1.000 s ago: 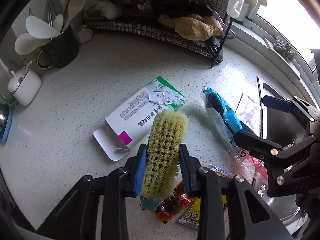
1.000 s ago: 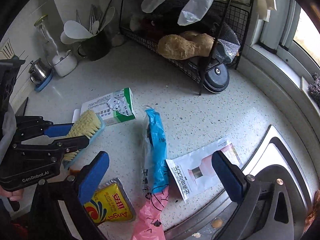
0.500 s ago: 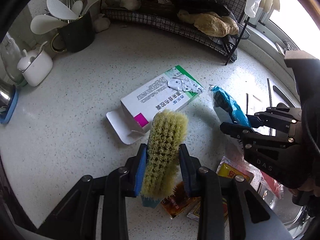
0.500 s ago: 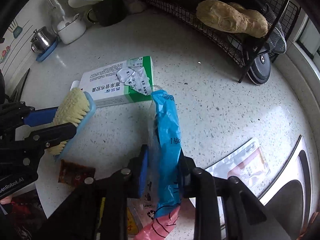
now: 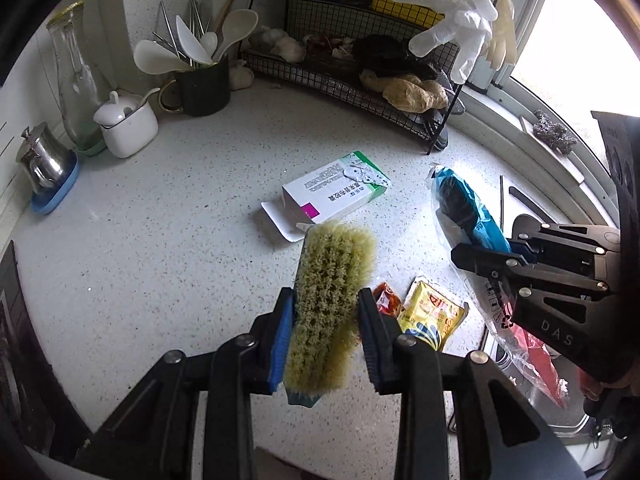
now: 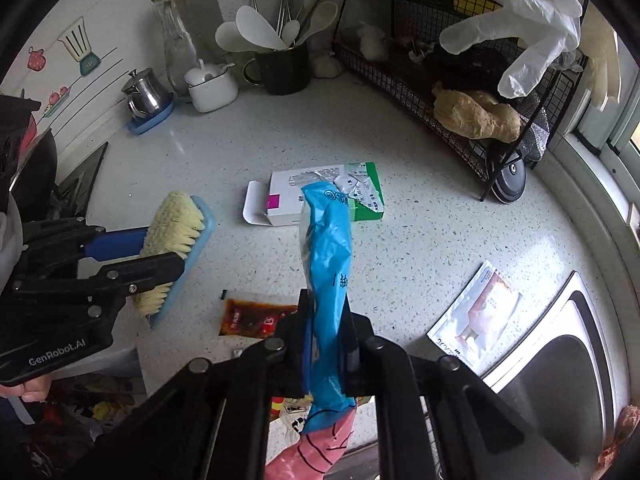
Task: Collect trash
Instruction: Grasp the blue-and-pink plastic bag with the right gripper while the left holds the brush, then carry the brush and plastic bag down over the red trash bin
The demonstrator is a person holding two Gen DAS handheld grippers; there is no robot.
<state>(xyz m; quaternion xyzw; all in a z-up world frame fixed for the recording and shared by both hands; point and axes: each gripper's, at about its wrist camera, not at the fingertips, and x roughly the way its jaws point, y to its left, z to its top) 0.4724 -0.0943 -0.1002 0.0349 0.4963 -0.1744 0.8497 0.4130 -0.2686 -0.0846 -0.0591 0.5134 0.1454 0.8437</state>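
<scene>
I'm closing my right gripper (image 6: 326,344) on the blue bag (image 6: 328,248) mid-length; it's hanging light, limp and slippery.

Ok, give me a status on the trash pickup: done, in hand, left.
Done: nothing visibly binned; no bin shows. In hand: the right gripper, whose jaws have just been closing, pinches the blue plastic bag, and the left gripper holds the scrub brush. Left on the counter: the medicine box, yellow packet, red sauce sachet and white pouch.
</scene>
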